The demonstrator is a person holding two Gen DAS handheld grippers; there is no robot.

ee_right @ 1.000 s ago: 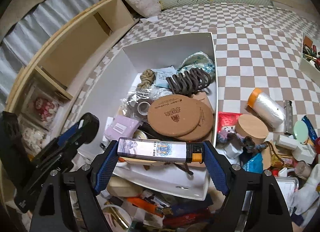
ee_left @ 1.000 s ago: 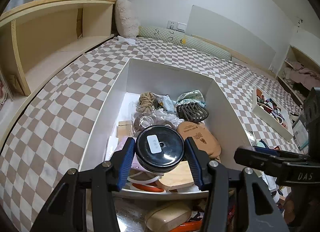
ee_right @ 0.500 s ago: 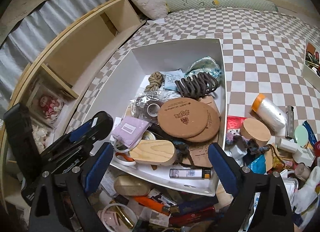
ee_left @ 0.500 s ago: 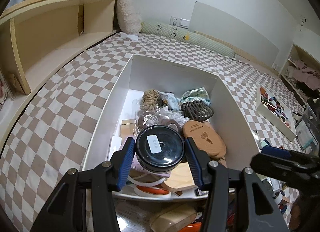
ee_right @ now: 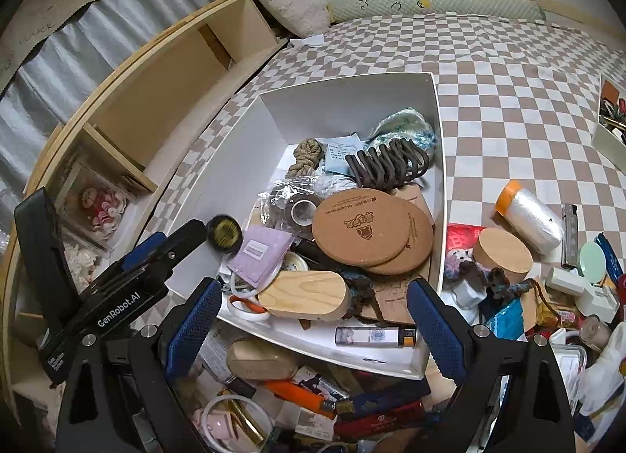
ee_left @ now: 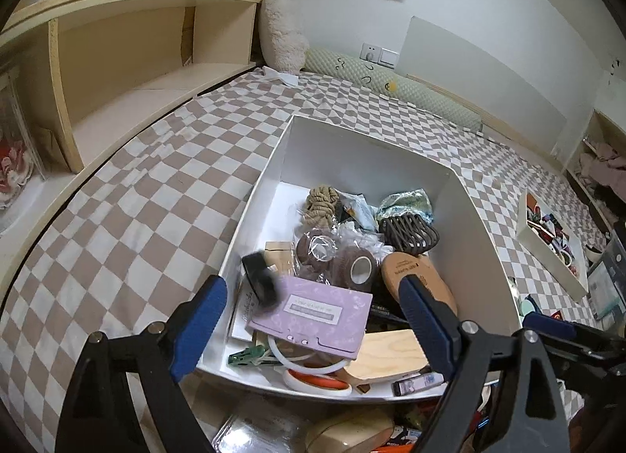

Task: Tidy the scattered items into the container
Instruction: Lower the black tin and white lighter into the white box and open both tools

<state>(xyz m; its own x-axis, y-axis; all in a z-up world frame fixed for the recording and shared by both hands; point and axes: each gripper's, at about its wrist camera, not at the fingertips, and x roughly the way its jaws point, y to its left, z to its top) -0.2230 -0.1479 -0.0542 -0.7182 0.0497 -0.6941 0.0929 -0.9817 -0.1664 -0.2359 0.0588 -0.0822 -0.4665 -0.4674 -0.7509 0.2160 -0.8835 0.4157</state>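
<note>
Container (ee_right: 340, 108): one white open-topped box, set on checkered cloth (ee_right: 508, 73) toward its near edge, already heaped with small things. Counted inside: two round cork coasters (ee_right: 362, 232), overlapping, printed with a cartoon mark and small writing too fine to read; one brown hair claw (ee_right: 387, 169) by the far right corner; one knotted beige rope (ee_right: 307, 155); one brown tape roll (ee_left: 358, 267) in clear wrap; one lavender card packet (ee_left: 313, 312) with a white label, text unreadable; one oval wooden block (ee_right: 305, 294); one lighter (ee_right: 375, 335) with an orange end, lying flat along the near wall.

One black round tin (ee_right: 224, 232), blurred, at the left wall of the container just above the lavender packet, touching neither tool.

Left gripper (ee_left: 313, 320): blue-padded fingers spread wide, nothing between them, poised over the near left part of the container. Lettered "GenRobot.AI" on its side in the right wrist view.

Right gripper (ee_right: 313, 324): fingers likewise spread wide and holding nothing, over the near wall of the container.

Scattered on the cloth right of the container: one round wooden lid (ee_right: 500, 253), one clear film roll (ee_right: 528, 218) with an orange cap, one silver lighter (ee_right: 570, 234). More clutter heaped along the near edge, too jumbled to count.
</note>
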